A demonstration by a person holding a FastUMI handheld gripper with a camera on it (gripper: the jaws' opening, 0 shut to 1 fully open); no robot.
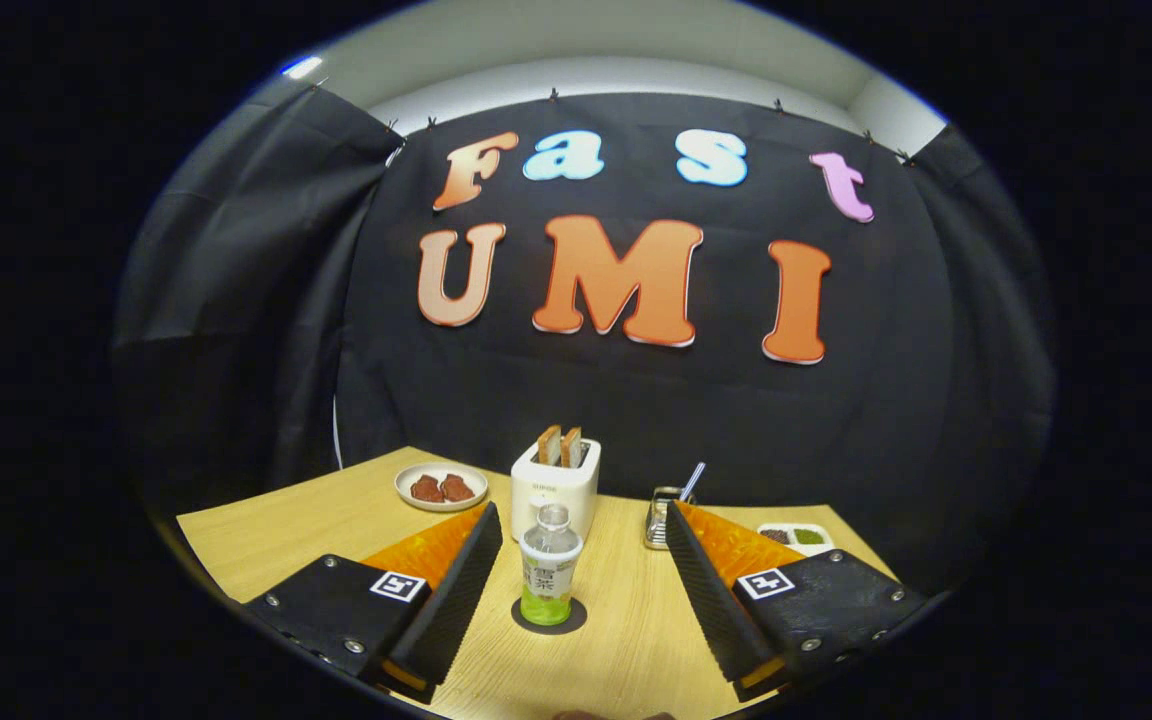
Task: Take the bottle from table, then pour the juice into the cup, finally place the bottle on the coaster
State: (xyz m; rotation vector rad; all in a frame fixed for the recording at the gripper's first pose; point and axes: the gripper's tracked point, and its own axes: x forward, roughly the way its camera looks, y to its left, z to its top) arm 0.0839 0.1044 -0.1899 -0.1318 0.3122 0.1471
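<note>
Tabletop (pixel 636 640): green-juice bottle (pixel 549 565) on coaster (pixel 576 618)

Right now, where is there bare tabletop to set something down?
Bare wood lies on the table between the plate and the near edge, and just ahead of the open fingers around the bottle on its coaster. The back is crowded: toaster, metal holder, small tray.

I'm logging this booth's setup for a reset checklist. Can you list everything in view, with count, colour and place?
bottle: 1, clear with green juice, on the coaster, between the fingers
coaster: 1, dark, under the bottle
toaster: 1, white, two bread slices up, behind the bottle
plate: 1, white, two reddish pieces, left of toaster
metal holder: 1, right of toaster
small tray: 1, white, far right
table: 1, light wood
gripper: 1, open, fingers either side of the bottle, apart from it
</note>
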